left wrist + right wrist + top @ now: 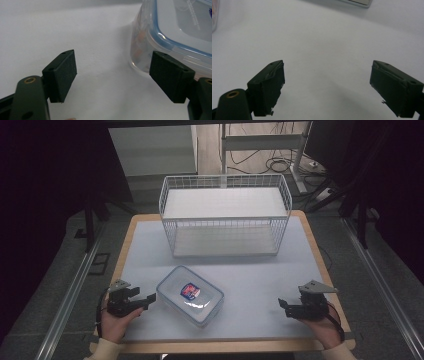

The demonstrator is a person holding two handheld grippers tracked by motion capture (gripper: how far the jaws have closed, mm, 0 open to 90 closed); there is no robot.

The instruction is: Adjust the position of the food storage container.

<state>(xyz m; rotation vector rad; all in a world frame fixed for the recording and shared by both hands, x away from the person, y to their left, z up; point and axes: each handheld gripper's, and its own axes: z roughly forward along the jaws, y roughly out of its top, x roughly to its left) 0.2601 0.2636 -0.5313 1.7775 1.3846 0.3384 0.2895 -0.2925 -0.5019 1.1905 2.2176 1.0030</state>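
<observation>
Box (190, 295): clear, lidded, blue seal, label on lid too small to read; lies lower centre of the high view, in front of the wire basket (225, 215), and is cut off at the upper right of the left gripper view. Left gripper (148, 299): lower left, jaws wide apart, holding nothing, tips just beside the box's corner. Right gripper (282, 306): lower right, jaws wide apart, holding nothing, well apart from the box on the table (260, 285).

This looks like a lab or recording room: a small white-topped counter (260, 285) with a wooden edge stands on grey carpet (380, 285), between metal floor rails (67, 295), with loose cables (280, 165) and desk legs behind, walls dark.
</observation>
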